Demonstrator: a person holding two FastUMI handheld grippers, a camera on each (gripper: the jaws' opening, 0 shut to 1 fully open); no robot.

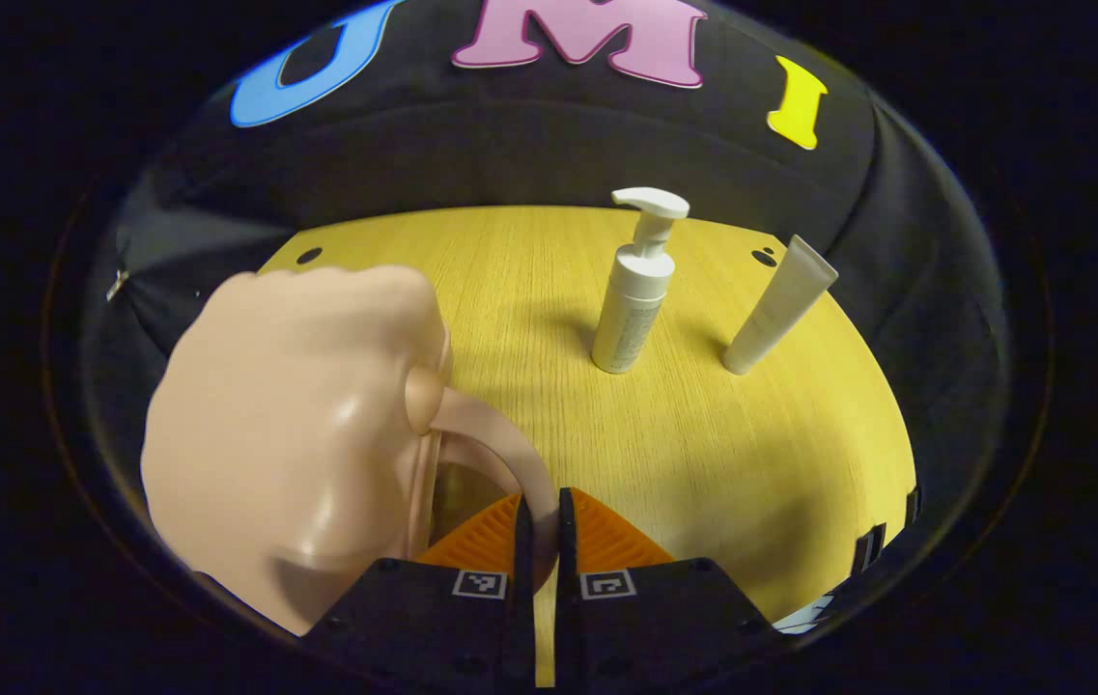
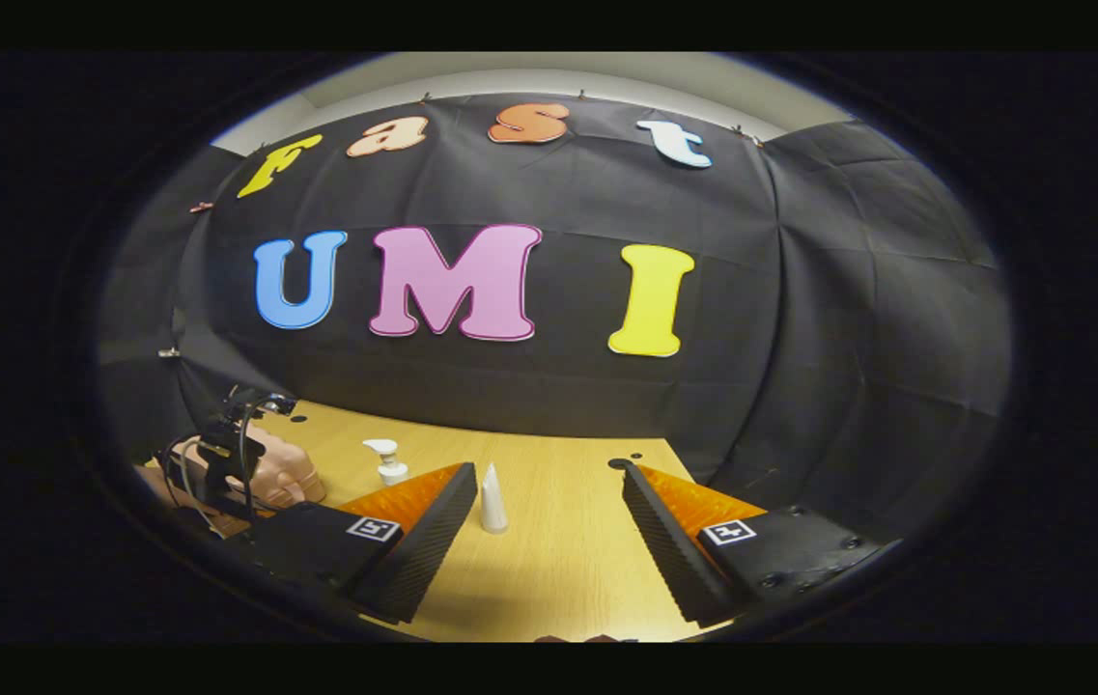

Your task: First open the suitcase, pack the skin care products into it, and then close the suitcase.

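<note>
Left gripper (image 1: pixel 539 541) nearly closed, both fingers pinching the suitcase handle (image 1: pixel 500 434). Pink suitcase (image 1: pixel 297 434) closed, sits at the wood surface (image 1: pixel 703 434) left side. Pump bottle (image 1: pixel 635 290) and tube (image 1: pixel 780 304) upright farther back, apart. Right gripper (image 2: pixel 544 541) wide open, empty, above the surface, tube between its fingers in the distance.

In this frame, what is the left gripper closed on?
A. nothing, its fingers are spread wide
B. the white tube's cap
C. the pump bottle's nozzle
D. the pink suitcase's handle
D: in the left gripper view the left gripper has both fingers pressed together on the curved handle of the pink suitcase, while the pump bottle and the tube stand apart on the table.
</note>
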